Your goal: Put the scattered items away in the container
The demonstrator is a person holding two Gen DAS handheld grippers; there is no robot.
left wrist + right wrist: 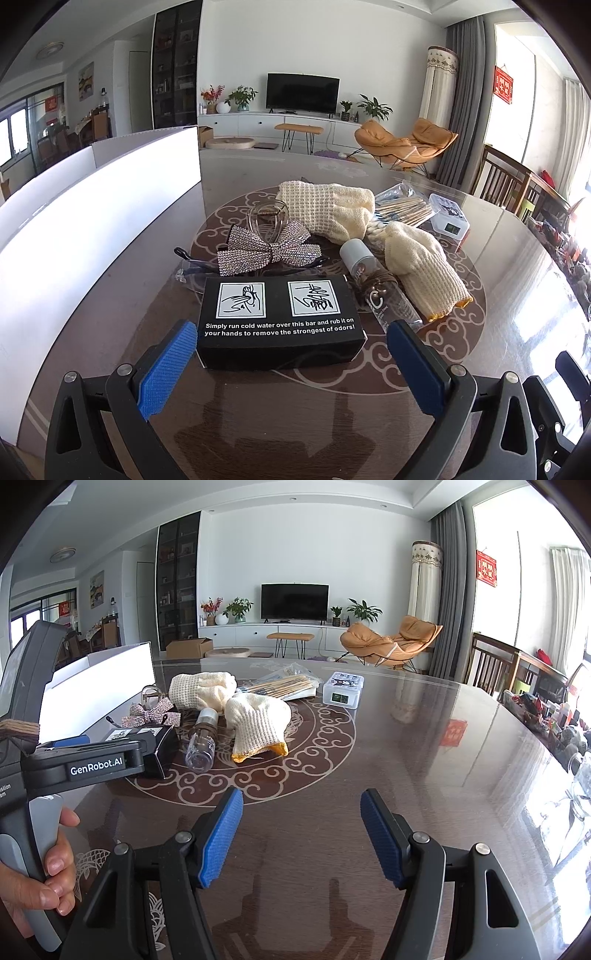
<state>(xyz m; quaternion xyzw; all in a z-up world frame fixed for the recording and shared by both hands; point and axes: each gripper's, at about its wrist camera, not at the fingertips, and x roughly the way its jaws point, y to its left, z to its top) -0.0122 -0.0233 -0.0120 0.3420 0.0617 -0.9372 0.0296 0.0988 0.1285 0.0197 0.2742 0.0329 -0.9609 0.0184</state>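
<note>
The black box sits dead centre on the table, right between the blue pads of the left claw, and that claw is spread wide, flanking the box on both sides with clear daylight showing at each pad, so no pinch yet. This looks like the approach to the first pickup: the box is the nearest item and the pile behind it is untouched. At twelve o'clock from the box lies the sparkly bow on top of a pair of glasses, with a clear hair clip just beyond. At one to two o'clock come the clear bottle, two cream knitted gloves, a packet of wooden sticks and a small white case. The white container stands at ten o'clock, its wall rising well above the table; its inside is out of sight, so I can't say what it holds. The right claw hangs spread over bare table, holding nothing, with the person's hand on the left tool at its nine o'clock. Next call, as I read it: close the left claw squarely on the box's short sides, lift it clear, and swing towards ten o'clock over that wall.
</note>
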